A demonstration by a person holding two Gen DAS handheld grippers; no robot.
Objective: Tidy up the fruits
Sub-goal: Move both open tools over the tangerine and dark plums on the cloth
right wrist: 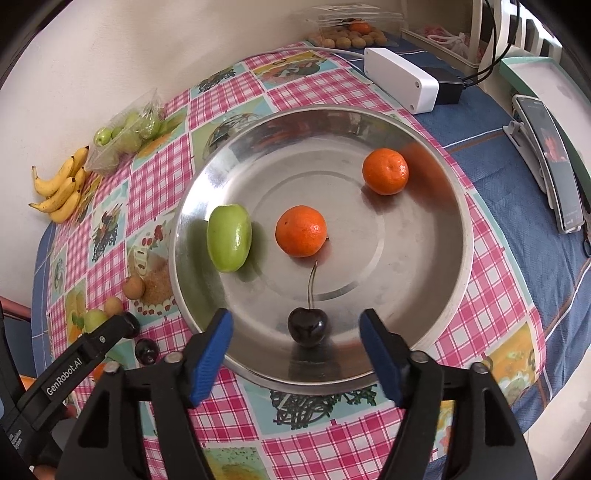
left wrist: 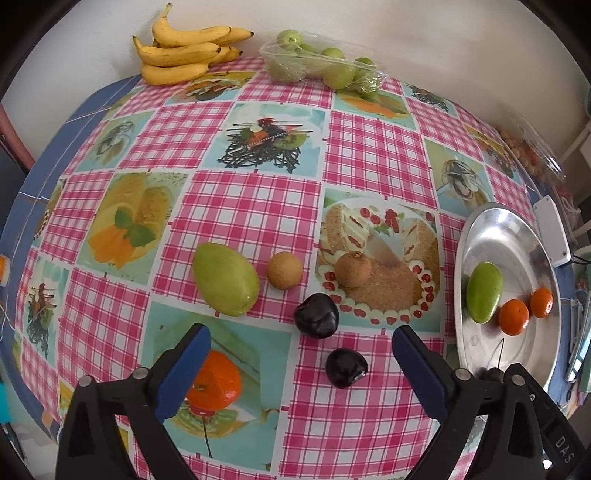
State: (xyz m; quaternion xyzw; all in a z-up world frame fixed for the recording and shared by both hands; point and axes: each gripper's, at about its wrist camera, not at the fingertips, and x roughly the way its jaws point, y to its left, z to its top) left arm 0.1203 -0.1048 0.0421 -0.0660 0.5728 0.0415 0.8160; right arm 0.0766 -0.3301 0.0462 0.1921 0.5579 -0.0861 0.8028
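A steel plate (right wrist: 424, 295) holds a green fruit (right wrist: 229, 238), two mandarins (right wrist: 301, 230) (right wrist: 385, 171) and a dark cherry (right wrist: 307, 326) with a stem. My right gripper (right wrist: 295, 332) is open, with the cherry lying free between its jaws. My left gripper (left wrist: 301, 347) is open above the tablecloth. Before it lie two dark cherries (left wrist: 316, 315) (left wrist: 346, 368), a green fruit (left wrist: 225, 278), two brown longans (left wrist: 284, 270) (left wrist: 352, 268) and a mandarin (left wrist: 216, 382) beside the left finger. The plate (left wrist: 517, 236) shows at the right of the left wrist view.
Bananas (left wrist: 184, 48) and a bag of green fruits (left wrist: 325, 62) lie at the table's far edge by the wall. A white box (right wrist: 400, 79), a black adapter, a phone on a stand (right wrist: 550, 158) and a punnet of longans (right wrist: 351, 35) sit beyond the plate.
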